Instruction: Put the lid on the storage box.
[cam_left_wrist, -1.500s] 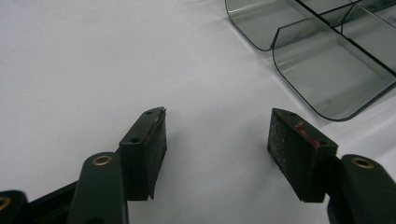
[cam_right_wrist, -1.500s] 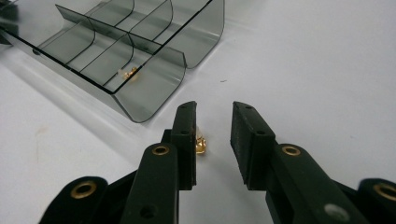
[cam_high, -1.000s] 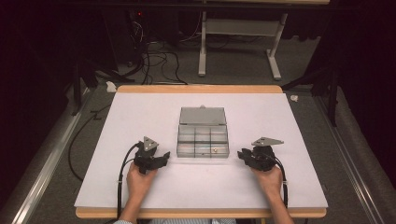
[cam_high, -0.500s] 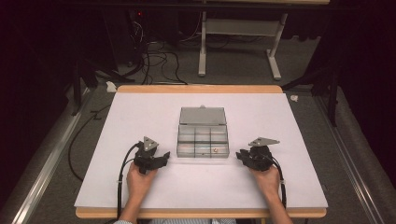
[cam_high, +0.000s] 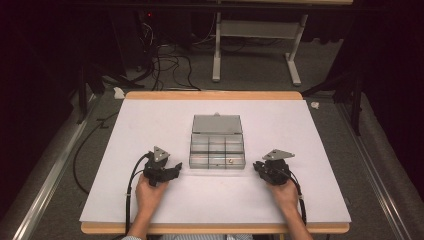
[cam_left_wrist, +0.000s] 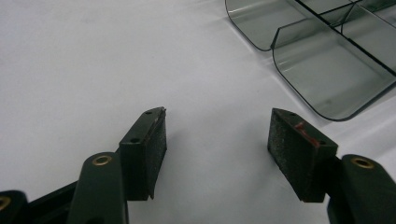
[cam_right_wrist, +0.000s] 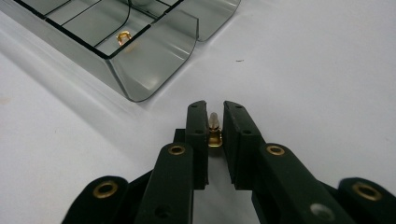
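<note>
We see the right gripper (cam_right_wrist: 215, 116) with its jaws just closed in on a small brass fitting (cam_right_wrist: 214, 130), pinched between the pads, just beside the near corner of the clear compartment box (cam_right_wrist: 154, 60). Another brass piece (cam_right_wrist: 123, 37) sits in a front compartment. The left gripper (cam_left_wrist: 217, 135) stands wide, nothing between its pads, over the white table (cam_left_wrist: 93, 56) near the box's other side.

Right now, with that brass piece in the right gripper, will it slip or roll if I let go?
The brass piece looks small, rigid and light. Only the pads pinch its narrow body, so it could twist. It looks rounded, so once freed it probably rolls on the smooth table.
</note>
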